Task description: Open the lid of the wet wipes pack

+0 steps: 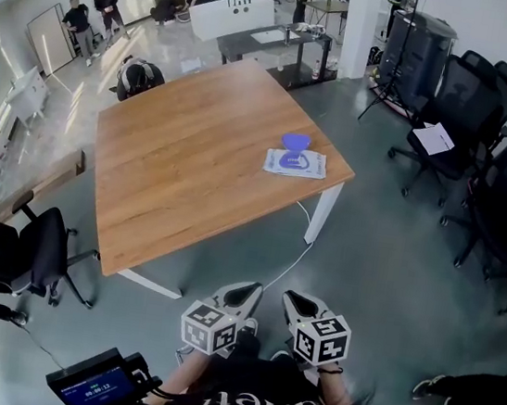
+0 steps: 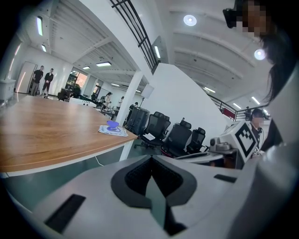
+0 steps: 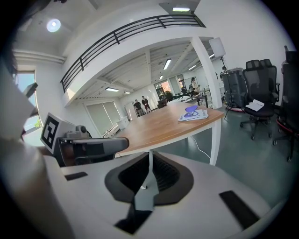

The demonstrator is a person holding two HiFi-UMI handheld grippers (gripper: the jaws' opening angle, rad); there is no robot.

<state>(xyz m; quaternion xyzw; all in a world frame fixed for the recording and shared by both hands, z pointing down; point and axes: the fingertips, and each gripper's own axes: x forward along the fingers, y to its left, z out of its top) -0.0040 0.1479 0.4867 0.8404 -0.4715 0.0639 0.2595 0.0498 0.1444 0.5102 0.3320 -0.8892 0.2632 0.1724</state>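
Observation:
The wet wipes pack [image 1: 295,162] lies flat near the right edge of the wooden table [image 1: 173,176]. It is white and blue, and its purple lid [image 1: 295,142] stands raised at the far side. Both grippers are held close to the person's body, well short of the table. The left gripper [image 1: 243,291] and right gripper [image 1: 294,299] sit side by side, jaws shut on nothing. From the left gripper [image 2: 151,161] the pack [image 2: 113,130] shows far off at the table's corner. The right gripper [image 3: 149,156] also sees the pack [image 3: 194,115] in the distance.
Black office chairs [image 1: 477,107] crowd the floor right of the table, and another chair [image 1: 12,252] stands at its left. A device with a lit screen [image 1: 97,383] is at the lower left. Two people [image 1: 89,10] stand far back; a white cable [image 1: 298,250] hangs by the table leg.

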